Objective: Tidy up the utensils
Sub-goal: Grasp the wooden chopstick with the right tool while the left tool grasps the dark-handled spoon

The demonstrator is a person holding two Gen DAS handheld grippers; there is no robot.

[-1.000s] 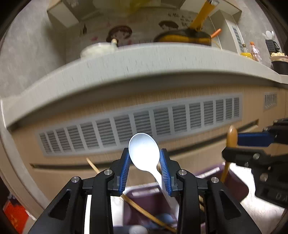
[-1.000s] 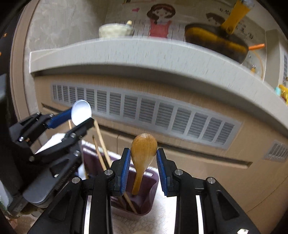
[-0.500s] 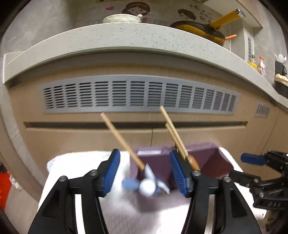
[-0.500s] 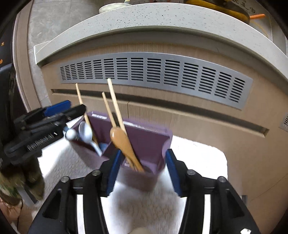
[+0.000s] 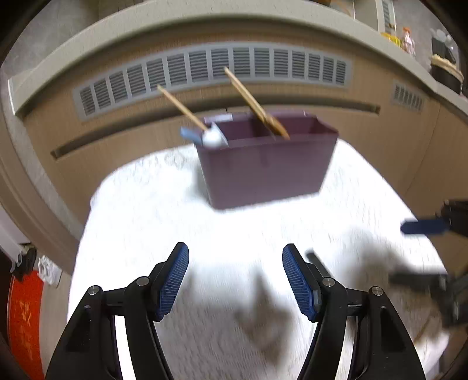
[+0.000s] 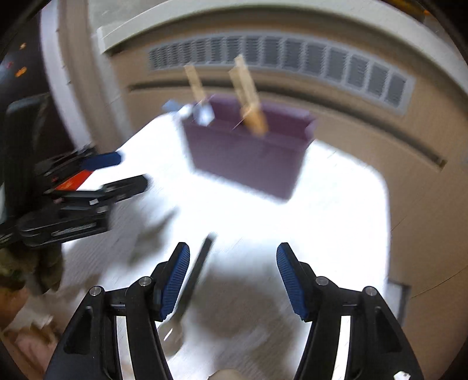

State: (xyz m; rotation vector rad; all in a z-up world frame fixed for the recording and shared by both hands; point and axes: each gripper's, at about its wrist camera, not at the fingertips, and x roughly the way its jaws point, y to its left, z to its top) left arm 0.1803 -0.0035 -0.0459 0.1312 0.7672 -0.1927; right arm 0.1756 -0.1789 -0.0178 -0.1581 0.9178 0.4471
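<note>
A purple two-compartment holder (image 5: 264, 163) stands on a white towel (image 5: 163, 222); it also shows in the right wrist view (image 6: 245, 157). In it are wooden chopsticks (image 5: 181, 106), a white spoon (image 5: 213, 138) and a wooden spoon (image 5: 275, 125). A dark-handled utensil (image 6: 194, 277) lies on the towel beside my right gripper's left finger. My left gripper (image 5: 235, 280) is open and empty, well back from the holder. My right gripper (image 6: 233, 277) is open and empty.
A beige cabinet front with a grey vent grille (image 5: 210, 67) rises behind the towel under a countertop (image 5: 146, 26). The right gripper shows at the right edge of the left wrist view (image 5: 433, 228); the left gripper shows at the left of the right wrist view (image 6: 87, 187).
Both grippers let go of their spoons, which now stand in the holder. Both have opened wide and pulled back and up from the holder.
</note>
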